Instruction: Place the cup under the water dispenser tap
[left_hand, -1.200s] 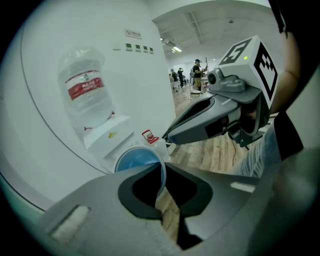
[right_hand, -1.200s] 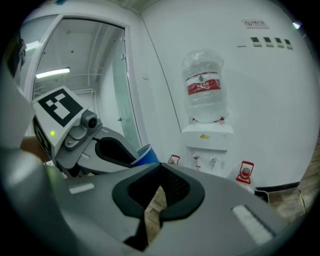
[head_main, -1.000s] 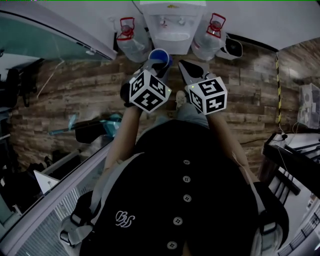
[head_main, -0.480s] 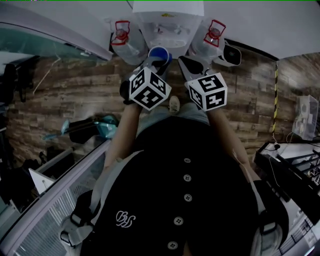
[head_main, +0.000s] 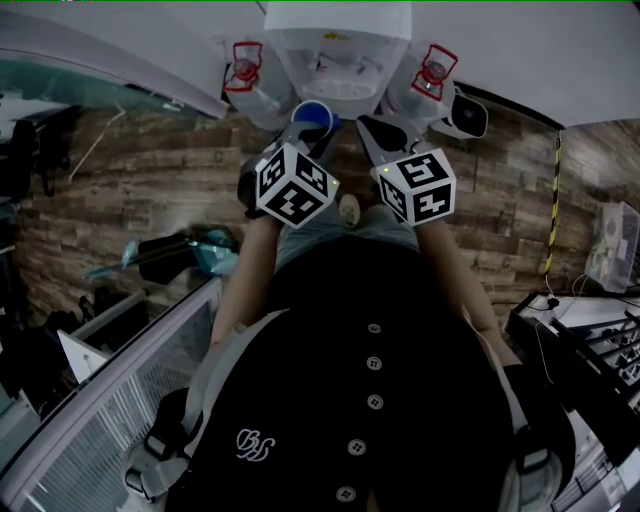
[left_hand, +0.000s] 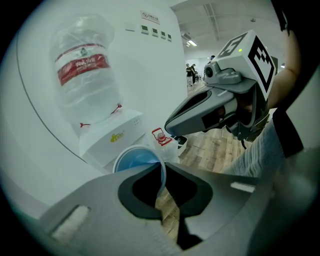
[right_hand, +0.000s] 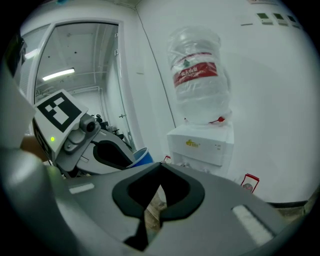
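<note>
A blue cup (head_main: 314, 115) hangs just in front of the white water dispenser (head_main: 335, 45), at the top of the head view. My left gripper (head_main: 308, 128) is shut on the cup's rim. In the left gripper view the rim (left_hand: 150, 159) runs down between the jaws. The dispenser (left_hand: 112, 140) carries a clear bottle (left_hand: 82, 75) with a red label and stands just beyond the cup. My right gripper (head_main: 372, 130) hovers next to the cup on its right, shut with nothing in it. The right gripper view shows the dispenser (right_hand: 200, 147) ahead and the cup (right_hand: 142, 157) at its left.
Spare water bottles with red caps stand on the floor on both sides of the dispenser (head_main: 248, 78) (head_main: 428, 78). A white device (head_main: 466, 115) sits by the right one. A glass partition (head_main: 100, 90) runs along the left. The floor is wood planks (head_main: 150, 190).
Both grippers and the cup have come closer to the dispenser, which now sits larger and nearer at the top of the head view. The grip on the cup is unchanged.
</note>
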